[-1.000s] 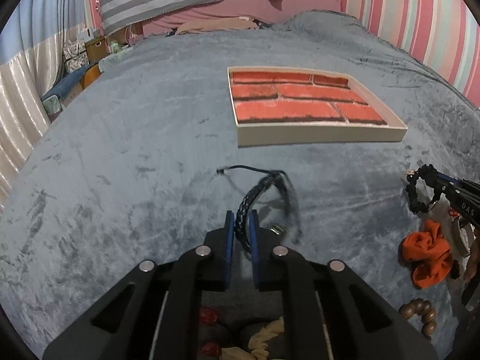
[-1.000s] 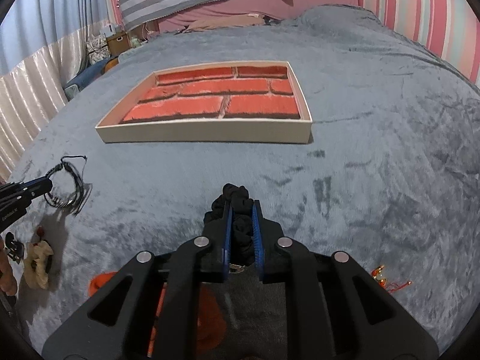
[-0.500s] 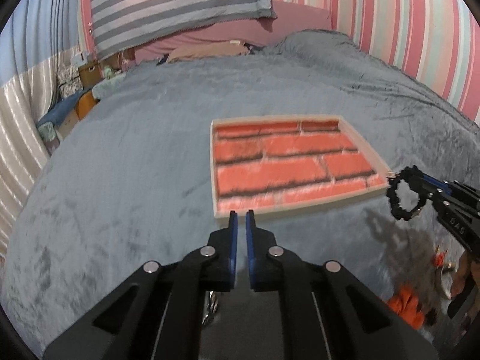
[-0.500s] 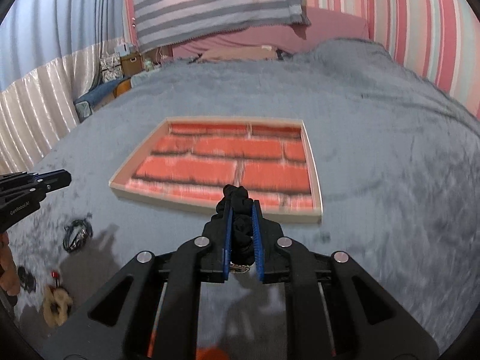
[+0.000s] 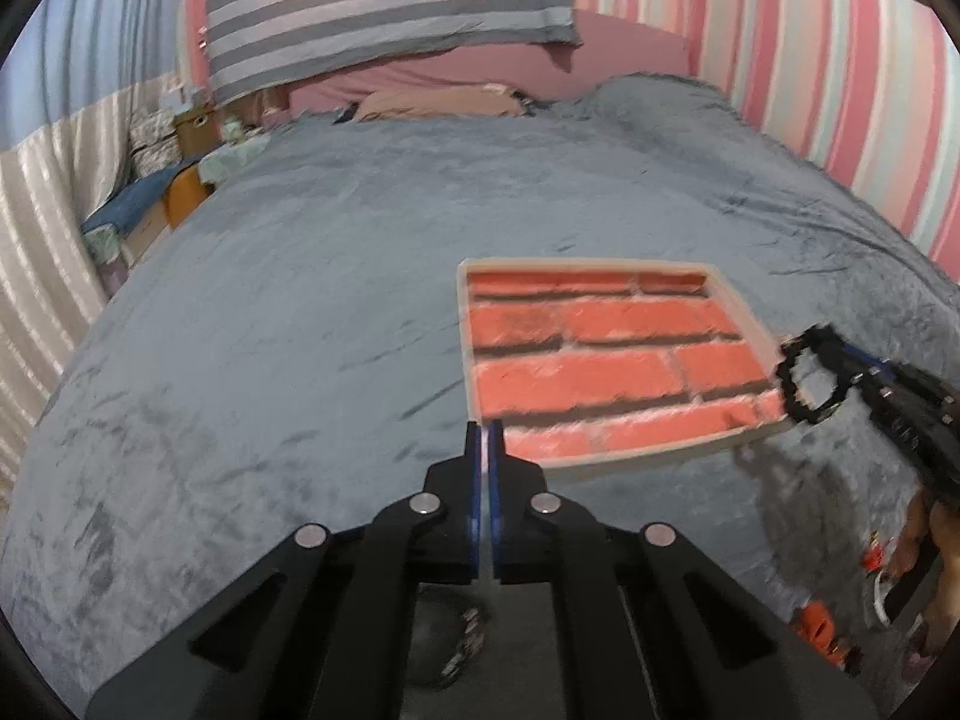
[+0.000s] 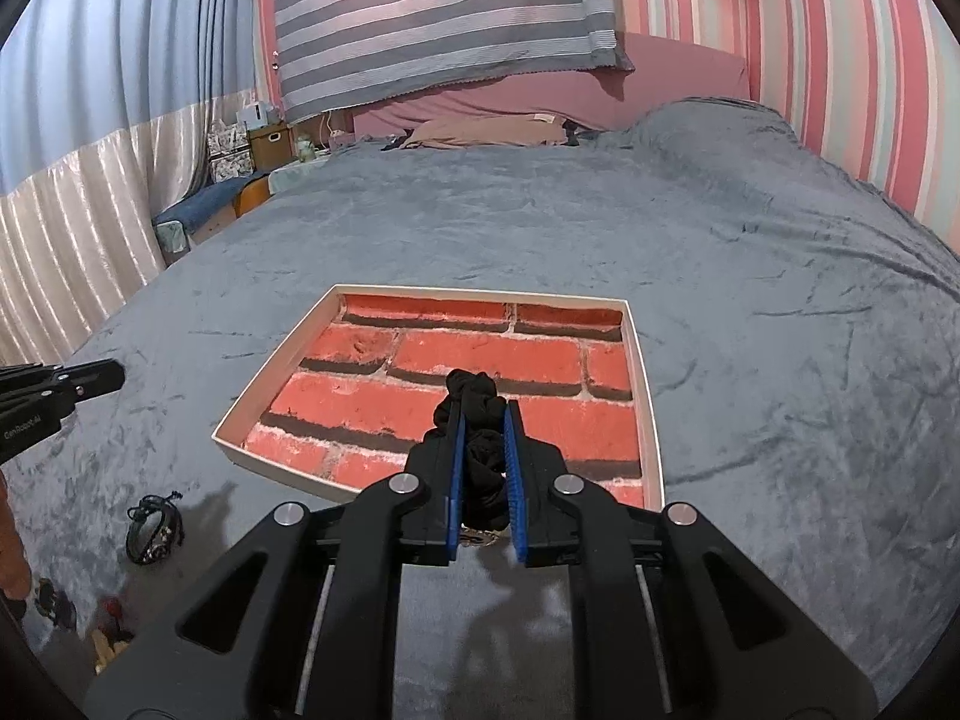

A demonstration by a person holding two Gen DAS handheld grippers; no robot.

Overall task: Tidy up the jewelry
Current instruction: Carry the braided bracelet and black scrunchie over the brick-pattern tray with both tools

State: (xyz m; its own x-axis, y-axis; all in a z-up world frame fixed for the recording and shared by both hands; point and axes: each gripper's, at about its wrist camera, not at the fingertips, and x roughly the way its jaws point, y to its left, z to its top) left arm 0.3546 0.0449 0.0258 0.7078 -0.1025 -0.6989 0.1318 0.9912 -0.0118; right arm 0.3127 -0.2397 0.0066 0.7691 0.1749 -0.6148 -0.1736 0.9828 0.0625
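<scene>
Right gripper [image 6: 483,420] clamps black beaded bracelet [image 6: 474,402], hovering over near edge of brick-lined tray [image 6: 651,420]. Carry further over tray's middle, lower, then release. Left gripper [image 5: 483,438] nearly closed, empty, near tray's front-left corner.

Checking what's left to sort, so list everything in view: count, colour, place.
tray: one, cream rim, red brick lining, mid-blanket, nothing lying in it
black band: one, held above the tray's near side
braided bracelet: one, black, on the blanket left of the tray
orange item: one, blurred, near edge
blanket: one, grey-blue, under everything
striped cloth: one, grey and white, hanging at the far end
left gripper: closed, empty
right gripper: clamping the black band
</scene>
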